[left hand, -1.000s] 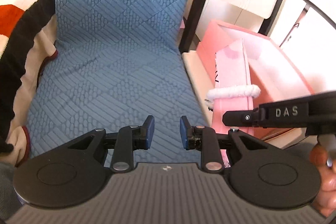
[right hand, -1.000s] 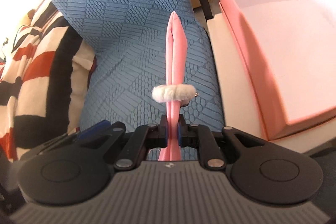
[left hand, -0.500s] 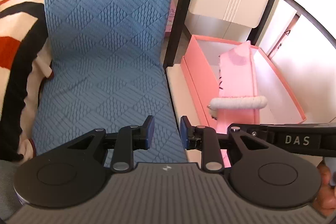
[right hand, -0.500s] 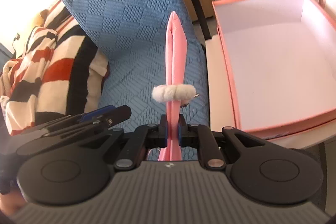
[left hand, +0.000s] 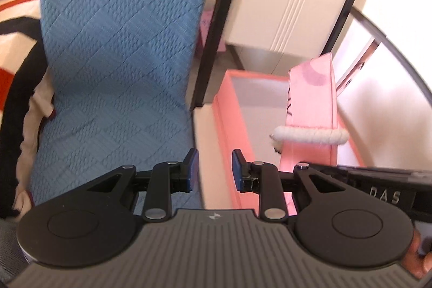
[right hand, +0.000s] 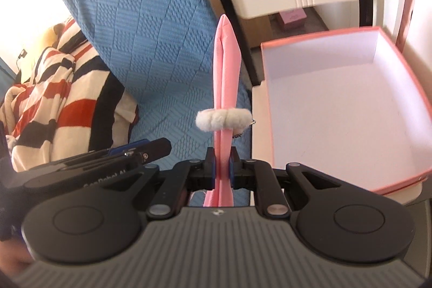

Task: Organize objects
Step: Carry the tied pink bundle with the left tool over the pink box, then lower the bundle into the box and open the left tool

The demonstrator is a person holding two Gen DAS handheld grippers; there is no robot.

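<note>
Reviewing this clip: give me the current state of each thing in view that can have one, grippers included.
left gripper: open, nothing between its fingers.
right gripper: shut on the pink folded item.
pink folded item: held off the surface, sticking forward from the jaws.
white fluffy band: wrapped around the pink folded item.
pink box: open, lidless, nothing inside.
blue quilted cover: spread out.
striped blanket: bunched up.

My right gripper [right hand: 221, 166] pinches a folded pink pouch [right hand: 226, 66] that stands up between the pads, a fluffy white band [right hand: 224, 120] wrapped around it just above them. To the right sits an open pink box [right hand: 405, 56], white inside, on a pale ledge. Behind lies a blue quilted cushion [right hand: 140, 26], a striped blanket [right hand: 54, 88] at left. My left gripper [right hand: 129, 153] pokes in from the lower left.
</note>
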